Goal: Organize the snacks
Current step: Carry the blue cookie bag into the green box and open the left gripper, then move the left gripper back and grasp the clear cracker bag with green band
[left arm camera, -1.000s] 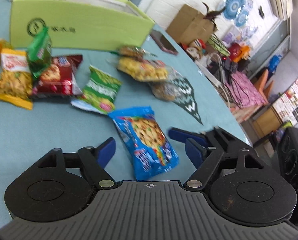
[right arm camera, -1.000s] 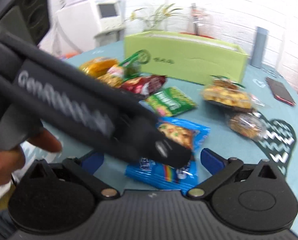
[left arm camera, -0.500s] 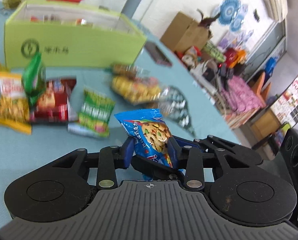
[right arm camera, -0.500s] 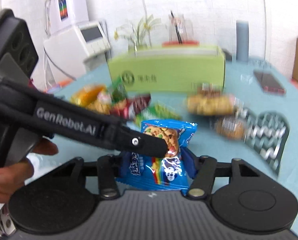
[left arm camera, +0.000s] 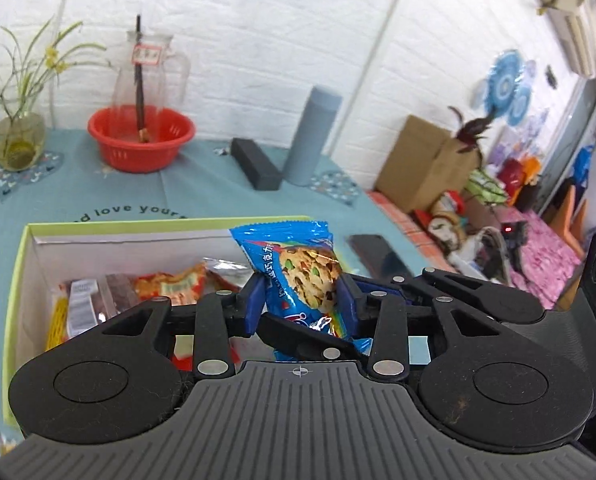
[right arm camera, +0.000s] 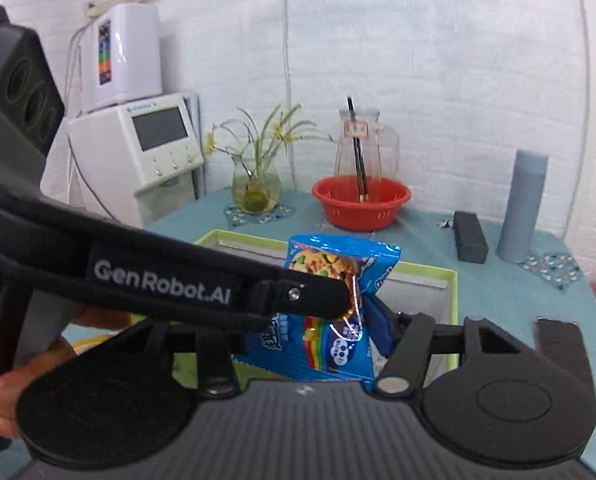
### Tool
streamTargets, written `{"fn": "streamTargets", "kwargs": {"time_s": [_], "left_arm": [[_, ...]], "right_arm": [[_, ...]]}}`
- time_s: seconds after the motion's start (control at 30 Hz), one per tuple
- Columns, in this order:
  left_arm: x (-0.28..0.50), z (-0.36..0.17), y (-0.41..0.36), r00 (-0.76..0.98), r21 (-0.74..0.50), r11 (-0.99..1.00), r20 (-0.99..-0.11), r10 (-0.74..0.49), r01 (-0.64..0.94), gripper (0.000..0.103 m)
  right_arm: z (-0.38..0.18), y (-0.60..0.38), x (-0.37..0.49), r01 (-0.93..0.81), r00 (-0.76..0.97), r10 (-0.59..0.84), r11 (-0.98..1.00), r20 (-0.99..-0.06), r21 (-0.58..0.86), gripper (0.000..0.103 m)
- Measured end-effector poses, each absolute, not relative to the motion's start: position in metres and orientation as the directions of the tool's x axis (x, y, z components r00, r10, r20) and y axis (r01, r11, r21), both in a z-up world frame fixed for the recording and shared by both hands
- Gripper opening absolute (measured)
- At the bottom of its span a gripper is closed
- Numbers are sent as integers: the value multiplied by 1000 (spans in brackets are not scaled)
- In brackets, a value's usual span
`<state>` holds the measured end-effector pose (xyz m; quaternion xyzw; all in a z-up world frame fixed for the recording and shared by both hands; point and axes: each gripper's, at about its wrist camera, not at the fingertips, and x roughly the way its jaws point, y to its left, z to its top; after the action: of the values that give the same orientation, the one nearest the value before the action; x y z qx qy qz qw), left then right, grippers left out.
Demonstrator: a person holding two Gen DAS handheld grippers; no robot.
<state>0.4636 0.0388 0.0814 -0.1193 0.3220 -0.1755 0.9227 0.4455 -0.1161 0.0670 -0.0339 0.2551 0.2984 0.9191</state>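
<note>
A blue cookie packet (left arm camera: 298, 272) stands upright between both pairs of fingers. My left gripper (left arm camera: 299, 300) is shut on the blue cookie packet. My right gripper (right arm camera: 317, 332) is also shut on the same packet (right arm camera: 329, 320), crossing the left one; the left gripper's black finger lies across the right wrist view and hides the right gripper's left finger. The packet hangs over the open green box (left arm camera: 18, 264), which holds several snack packets (left arm camera: 166, 284). The box's far rim shows in the right wrist view (right arm camera: 437, 270).
On the teal tablecloth behind the box stand a red basket (left arm camera: 142, 140) with a glass jug, a plant vase (left arm camera: 16, 136), a black case (left arm camera: 256, 164) and a grey-blue flask (left arm camera: 311, 136). A phone (left arm camera: 377, 256) lies right of the box. White appliances (right arm camera: 138, 152) stand at the left.
Both grippers closed on the blue packet, lifted it off the table and carried it forward over the open green box. The loose snacks on the cloth dropped out of view.
</note>
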Motion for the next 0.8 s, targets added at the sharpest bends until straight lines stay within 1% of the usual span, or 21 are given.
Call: {"fn": "streamTargets", "kwargs": {"time_s": [0.07, 0.13, 0.17, 0.2, 0.27, 0.33, 0.37, 0.43, 0.47, 0.5, 0.53, 0.6, 0.67, 0.73, 0.8], "left_arm": [[484, 65, 42, 712, -331, 916, -586, -387, 226, 17], [497, 47, 44, 689, -315, 925, -622, -371, 213, 20], [501, 39, 43, 678, -307, 929, -639, -363, 208, 23], [502, 34, 44, 674, -306, 929, -644, -362, 208, 30], [500, 31, 47, 671, -318, 927, -645, -366, 200, 34], [491, 40, 51, 679, -339, 916, -623, -388, 213, 36], [484, 49, 51, 692, -340, 914, -605, -394, 223, 38], [462, 73, 50, 730, -327, 910, -553, -402, 253, 48], [447, 86, 49, 753, -316, 910, -520, -404, 270, 56], [433, 97, 49, 773, -305, 908, -488, -407, 286, 62], [416, 107, 49, 791, -295, 905, -451, -413, 305, 63], [387, 121, 47, 802, -288, 893, -404, -440, 345, 67], [360, 123, 44, 797, -294, 882, -390, -462, 367, 68], [337, 115, 42, 782, -306, 872, -396, -481, 382, 70], [318, 98, 39, 761, -321, 867, -424, -492, 382, 71]], "right_arm": [[51, -107, 467, -570, 663, 528, 816, -530, 100, 64], [36, -99, 479, -575, 633, 523, 811, -571, 106, 65], [27, -96, 484, -573, 622, 516, 812, -589, 106, 66], [22, -96, 487, -573, 616, 517, 812, -594, 112, 67], [19, -97, 489, -572, 610, 530, 809, -589, 136, 71], [28, -99, 484, -568, 619, 536, 810, -574, 144, 75], [36, -101, 479, -563, 638, 532, 816, -557, 134, 81], [56, -107, 459, -557, 687, 521, 825, -506, 94, 86], [67, -111, 445, -557, 707, 523, 827, -477, 81, 93], [77, -116, 428, -558, 725, 530, 826, -441, 75, 97], [87, -121, 409, -563, 738, 541, 823, -404, 74, 101], [99, -129, 372, -571, 751, 555, 818, -357, 69, 102], [101, -136, 333, -577, 757, 566, 814, -327, 75, 102], [93, -144, 301, -584, 748, 577, 807, -330, 88, 102], [77, -152, 274, -575, 742, 570, 812, -353, 103, 102]]}}
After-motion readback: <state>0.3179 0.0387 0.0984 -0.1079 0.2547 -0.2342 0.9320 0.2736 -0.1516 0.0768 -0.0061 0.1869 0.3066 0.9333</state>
